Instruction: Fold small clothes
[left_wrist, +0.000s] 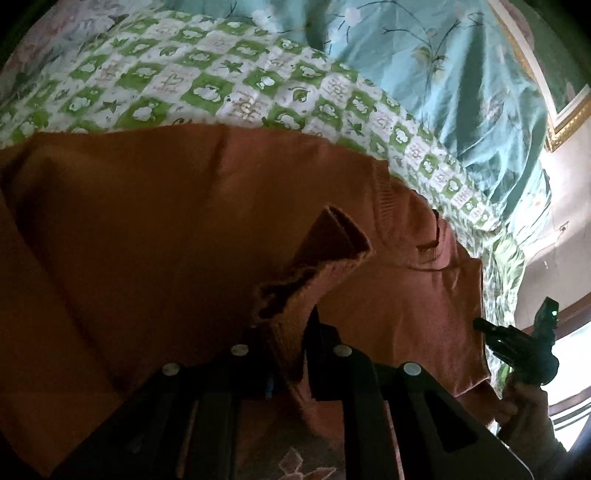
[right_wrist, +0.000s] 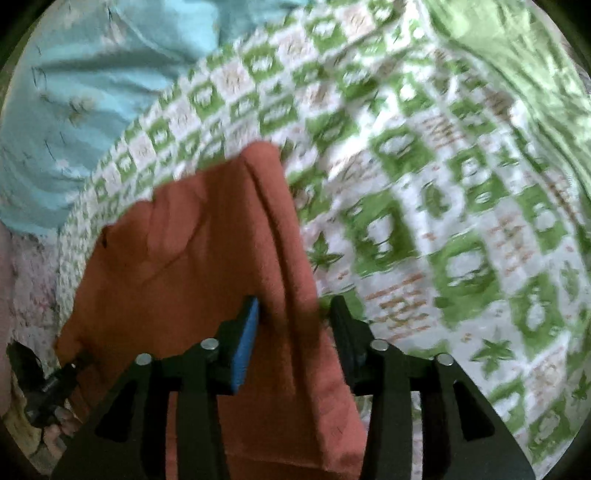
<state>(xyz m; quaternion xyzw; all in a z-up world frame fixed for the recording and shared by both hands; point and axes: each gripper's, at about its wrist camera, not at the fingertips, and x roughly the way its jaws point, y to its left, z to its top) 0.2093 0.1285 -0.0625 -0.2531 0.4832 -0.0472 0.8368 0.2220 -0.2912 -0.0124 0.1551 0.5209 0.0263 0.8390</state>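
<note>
A rust-orange knit sweater (left_wrist: 166, 229) lies on a green-and-white patterned bedsheet (left_wrist: 207, 85). My left gripper (left_wrist: 286, 332) is shut on a bunched ribbed edge of the sweater (left_wrist: 325, 254) and holds it lifted above the rest of the garment. In the right wrist view the sweater (right_wrist: 207, 251) hangs in a fold between the fingers of my right gripper (right_wrist: 295, 314), whose jaws stand apart around the cloth without pinching it. The right gripper also shows at the right edge of the left wrist view (left_wrist: 524, 343). The left gripper shows at the lower left of the right wrist view (right_wrist: 48, 384).
A teal floral blanket (left_wrist: 424, 59) lies beyond the patterned sheet, also in the right wrist view (right_wrist: 85, 81). A gold picture frame (left_wrist: 565, 118) and pale wall stand at the right. The sheet (right_wrist: 461, 221) spreads wide to the right of the sweater.
</note>
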